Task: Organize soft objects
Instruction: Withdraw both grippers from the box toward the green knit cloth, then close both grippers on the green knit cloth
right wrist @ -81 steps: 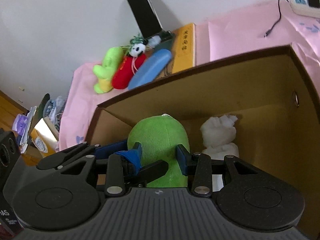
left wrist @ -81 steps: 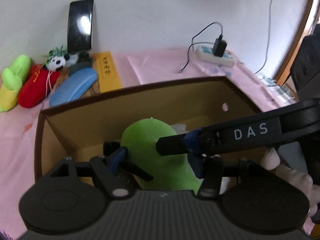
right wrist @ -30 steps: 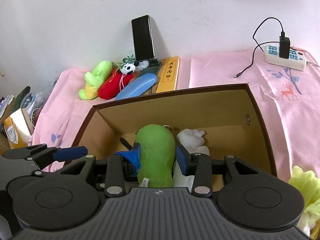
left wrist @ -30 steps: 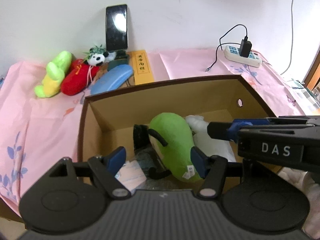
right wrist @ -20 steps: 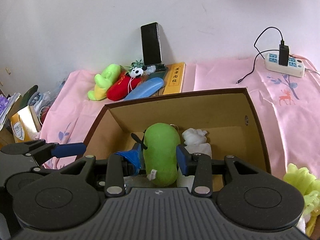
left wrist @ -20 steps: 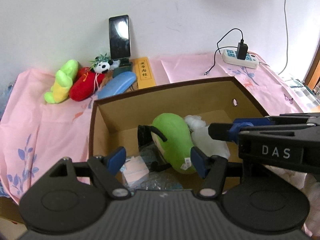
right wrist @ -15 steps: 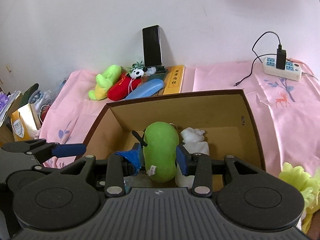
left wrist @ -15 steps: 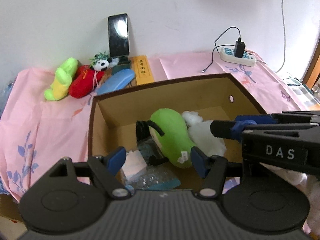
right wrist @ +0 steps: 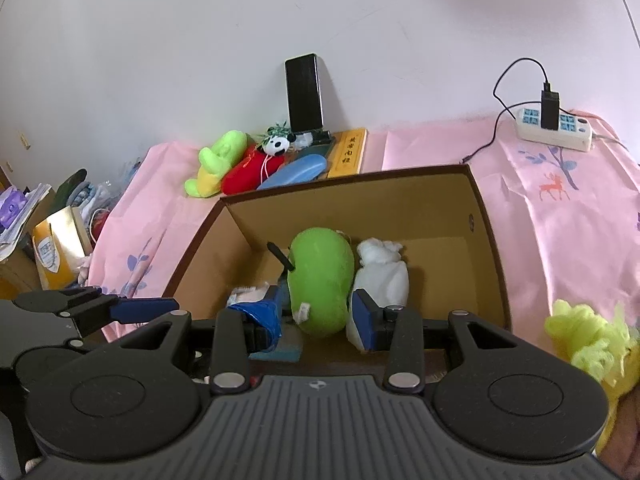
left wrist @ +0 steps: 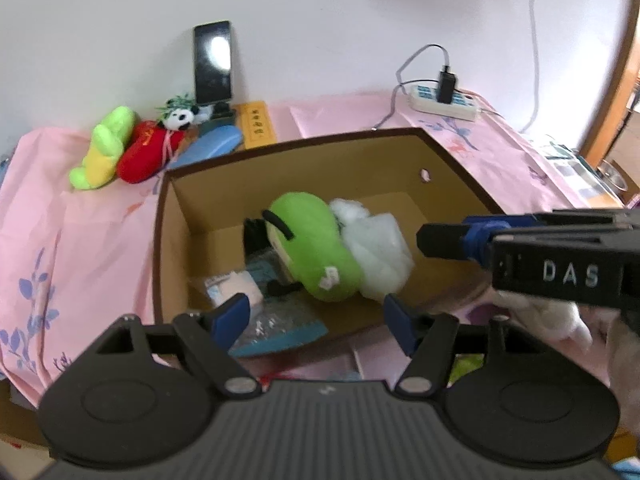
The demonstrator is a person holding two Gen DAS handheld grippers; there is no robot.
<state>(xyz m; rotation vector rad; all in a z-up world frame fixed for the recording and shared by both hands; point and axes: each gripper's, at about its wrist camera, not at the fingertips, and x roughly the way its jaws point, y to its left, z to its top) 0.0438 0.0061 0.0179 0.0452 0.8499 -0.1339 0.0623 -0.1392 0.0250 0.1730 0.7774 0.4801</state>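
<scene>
Your left claw (left wrist: 316,316) is spread and widening a bit more, with nothing between the jaws, and the right claw (right wrist: 316,312) is parted and empty too, both hanging above the near edge of the box (left wrist: 160,240). The green plush (left wrist: 316,240) already lies in the box, pressed against the white plush (left wrist: 378,246), so that one looks done. I'd go next for the pile by the wall: the lime plush (left wrist: 104,148), the red plush (left wrist: 146,154) and the panda (left wrist: 180,117) lie touching, so take the outermost one and pinch it mid-body. Steer clear of the phone (left wrist: 212,63) leaning right behind them.
</scene>
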